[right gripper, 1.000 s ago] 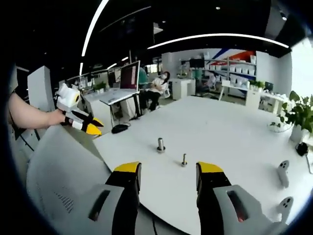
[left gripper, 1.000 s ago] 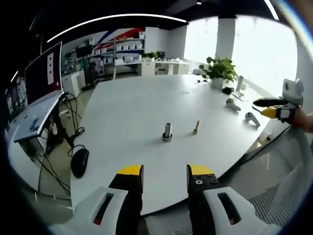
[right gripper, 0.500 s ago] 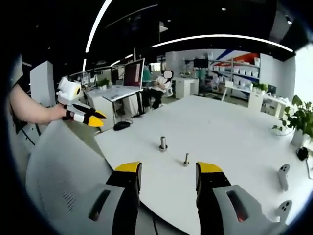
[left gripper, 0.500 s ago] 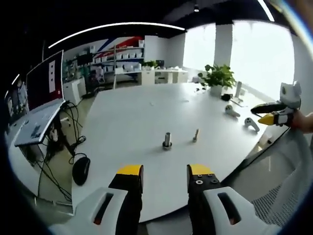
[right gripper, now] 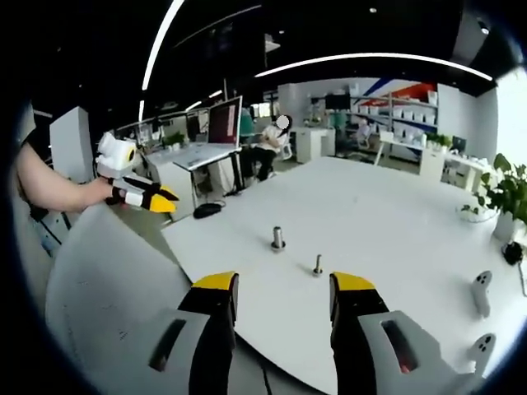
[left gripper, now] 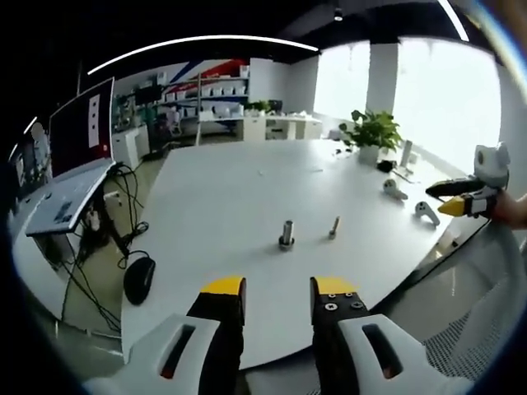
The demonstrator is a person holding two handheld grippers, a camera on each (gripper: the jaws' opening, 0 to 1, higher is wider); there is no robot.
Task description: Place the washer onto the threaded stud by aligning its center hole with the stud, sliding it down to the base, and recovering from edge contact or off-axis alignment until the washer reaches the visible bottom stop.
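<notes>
Stud (left gripper: 286, 233) upright on table (left gripper: 222, 189), bolt (left gripper: 333, 227) just beside, right; plant (left gripper: 372, 132) behind.

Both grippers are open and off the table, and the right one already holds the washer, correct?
Not quite. The right gripper is open and holds nothing, as the right gripper view shows. The left gripper is open too, and the stud stands untouched on the table.

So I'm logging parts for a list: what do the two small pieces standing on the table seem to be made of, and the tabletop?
The stud and the thinner bolt look like grey metal with a dull shine. The table looks like smooth matte white laminate, though that is uncertain.
</notes>
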